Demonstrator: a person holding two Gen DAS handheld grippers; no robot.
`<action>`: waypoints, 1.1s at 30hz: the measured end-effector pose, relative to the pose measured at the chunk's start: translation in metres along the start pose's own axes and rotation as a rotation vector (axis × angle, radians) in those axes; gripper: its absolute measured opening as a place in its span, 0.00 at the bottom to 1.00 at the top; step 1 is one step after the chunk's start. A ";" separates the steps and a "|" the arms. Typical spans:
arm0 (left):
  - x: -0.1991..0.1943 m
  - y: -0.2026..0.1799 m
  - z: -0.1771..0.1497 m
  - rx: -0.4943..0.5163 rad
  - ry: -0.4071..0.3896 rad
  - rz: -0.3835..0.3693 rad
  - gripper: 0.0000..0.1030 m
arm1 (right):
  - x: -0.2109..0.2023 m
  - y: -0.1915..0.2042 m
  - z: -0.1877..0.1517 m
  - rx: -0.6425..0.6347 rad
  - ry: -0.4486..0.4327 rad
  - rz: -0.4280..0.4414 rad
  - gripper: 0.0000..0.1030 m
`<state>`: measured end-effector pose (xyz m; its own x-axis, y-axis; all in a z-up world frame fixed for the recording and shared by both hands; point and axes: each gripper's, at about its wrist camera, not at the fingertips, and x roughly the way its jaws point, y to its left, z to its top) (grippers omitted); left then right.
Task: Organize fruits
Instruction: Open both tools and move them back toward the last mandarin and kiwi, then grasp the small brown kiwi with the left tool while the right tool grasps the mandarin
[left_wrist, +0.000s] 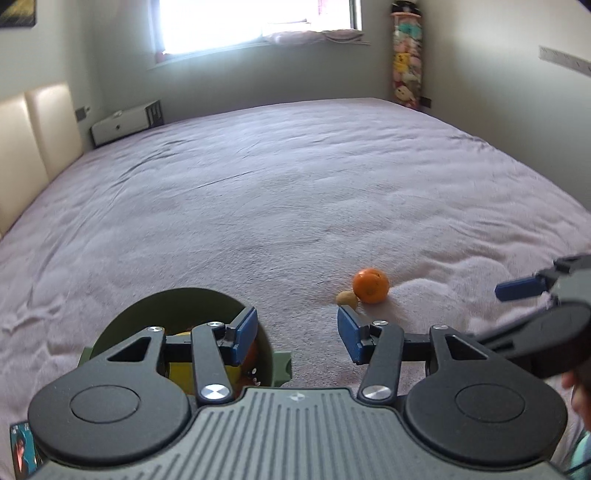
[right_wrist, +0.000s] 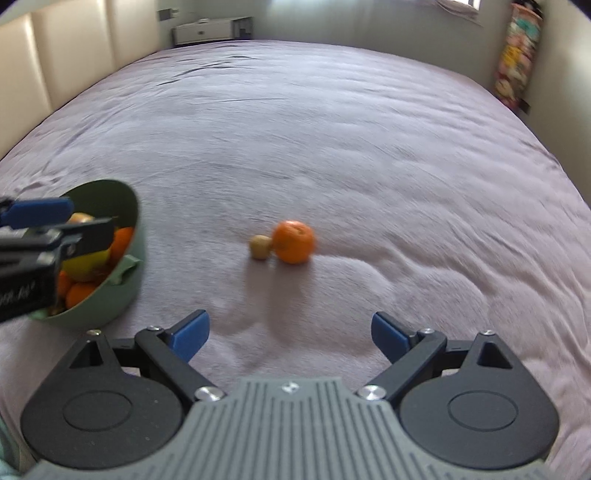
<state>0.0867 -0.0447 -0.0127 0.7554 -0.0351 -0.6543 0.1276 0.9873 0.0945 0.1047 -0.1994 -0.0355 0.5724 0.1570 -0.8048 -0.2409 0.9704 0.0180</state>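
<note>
An orange (left_wrist: 370, 285) lies on the pink bed cover with a small brownish kiwi (left_wrist: 347, 298) touching its left side; both also show in the right wrist view, the orange (right_wrist: 293, 242) and the kiwi (right_wrist: 260, 247). A green bowl (right_wrist: 107, 295) holds oranges and a yellow fruit; in the left wrist view the bowl (left_wrist: 122, 328) is right under my left fingers. My left gripper (left_wrist: 297, 338) is open and empty, beside the bowl. My right gripper (right_wrist: 290, 336) is open and empty, short of the orange.
The pink bed cover (left_wrist: 277, 192) stretches far ahead. A cream headboard (left_wrist: 33, 125) runs along the left, a white unit (left_wrist: 122, 123) stands at the far left corner, and a hanging rack of plush toys (left_wrist: 406, 59) is at the far right wall.
</note>
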 end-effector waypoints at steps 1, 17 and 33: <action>0.002 -0.004 -0.001 0.017 -0.002 0.002 0.58 | 0.003 -0.004 0.000 0.016 -0.003 -0.002 0.89; 0.039 -0.049 -0.023 0.178 -0.031 -0.005 0.57 | 0.041 -0.032 -0.005 0.122 -0.056 0.038 0.82; 0.093 -0.073 -0.026 0.296 -0.032 0.072 0.49 | 0.076 -0.050 0.019 0.309 -0.087 0.147 0.62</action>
<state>0.1309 -0.1163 -0.1005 0.7886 0.0243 -0.6145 0.2507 0.8997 0.3574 0.1750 -0.2321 -0.0858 0.6172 0.3010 -0.7270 -0.0845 0.9440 0.3190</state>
